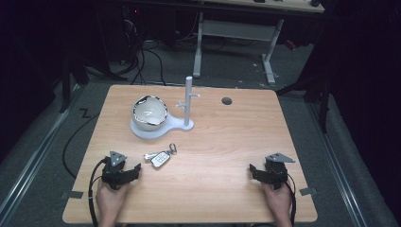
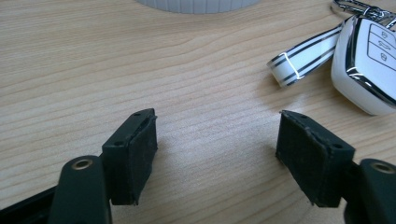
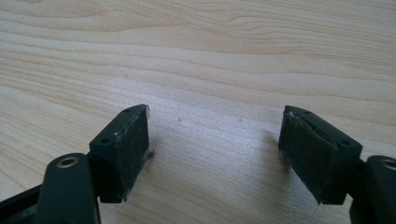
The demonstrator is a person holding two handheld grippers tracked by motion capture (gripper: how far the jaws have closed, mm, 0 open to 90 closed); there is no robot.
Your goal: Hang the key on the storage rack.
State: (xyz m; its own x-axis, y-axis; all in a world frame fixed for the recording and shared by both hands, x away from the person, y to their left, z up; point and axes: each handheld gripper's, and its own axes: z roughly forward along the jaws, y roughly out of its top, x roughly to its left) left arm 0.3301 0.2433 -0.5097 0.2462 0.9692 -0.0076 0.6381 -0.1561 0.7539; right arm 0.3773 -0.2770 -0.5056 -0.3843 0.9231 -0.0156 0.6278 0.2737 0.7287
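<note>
Both grippers parked low near the front edge of the worktop (image 1: 222, 198), one toward each front corner, each held from behind by a hand coming in over that edge. Left gripper (image 1: 134, 171) has its jaws spread wide with bare wood between them; right gripper (image 1: 254, 170) likewise wide, gripping nothing. Left hand (image 1: 111, 198) and right hand (image 1: 278, 201) sit low at the front edge, both tools tilted inward toward the middle. Key fob (image 1: 161, 158) lies flat just beside the left gripper, toward the centre, with a white striped strap (image 2: 306, 54) and a metal clip on it; in the left gripper view it sits ahead and right of the jaws, apart from them. Fob has button icons, too small to read; no legible brand. White stand (image 1: 188, 101) with a round base near the back edge, left of centre, bowl (image 1: 149, 112) resting on the base. Cable hole (image 1: 227, 100) near the back edge. Right half of the worktop is open wood.
</note>
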